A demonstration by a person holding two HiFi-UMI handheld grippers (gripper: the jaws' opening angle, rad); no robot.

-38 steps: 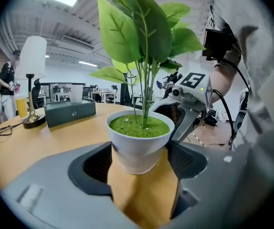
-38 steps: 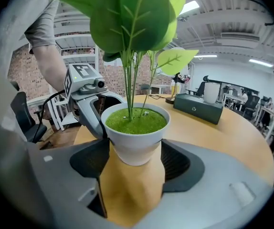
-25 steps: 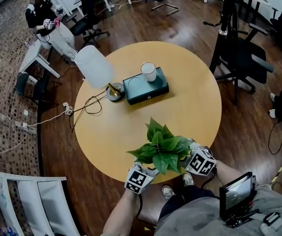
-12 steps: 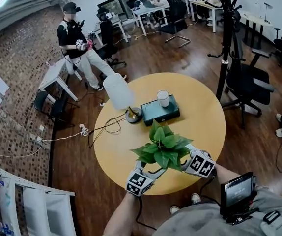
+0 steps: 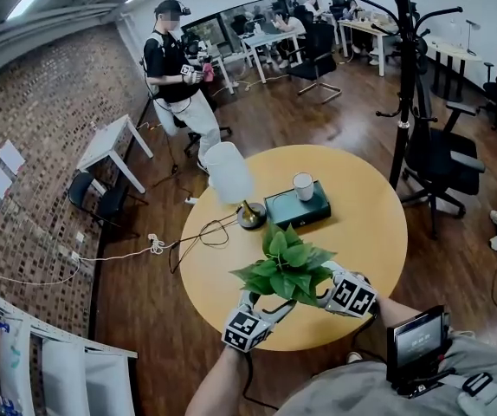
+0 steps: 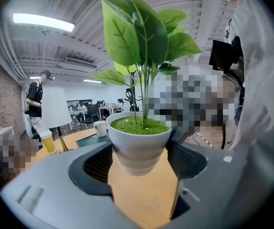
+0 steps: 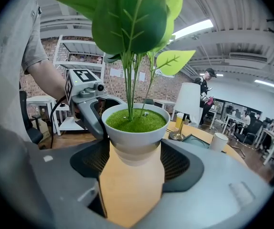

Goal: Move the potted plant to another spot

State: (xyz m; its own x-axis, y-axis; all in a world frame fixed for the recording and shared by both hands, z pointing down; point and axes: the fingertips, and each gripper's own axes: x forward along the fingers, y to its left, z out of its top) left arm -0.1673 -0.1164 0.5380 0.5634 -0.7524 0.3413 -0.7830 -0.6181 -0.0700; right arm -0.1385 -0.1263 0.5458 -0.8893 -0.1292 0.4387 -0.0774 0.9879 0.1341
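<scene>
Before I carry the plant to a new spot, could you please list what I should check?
1. Left gripper closed on the pot: ok, both jaws press its sides.
2. Right gripper closed on the pot: ok.
3. Pot off the table: ok.
4. Pot upright: ok.
5. Bare table on the right for setting down: ok.
6. Lamp, box and cup apart from the plant: ok.
</scene>
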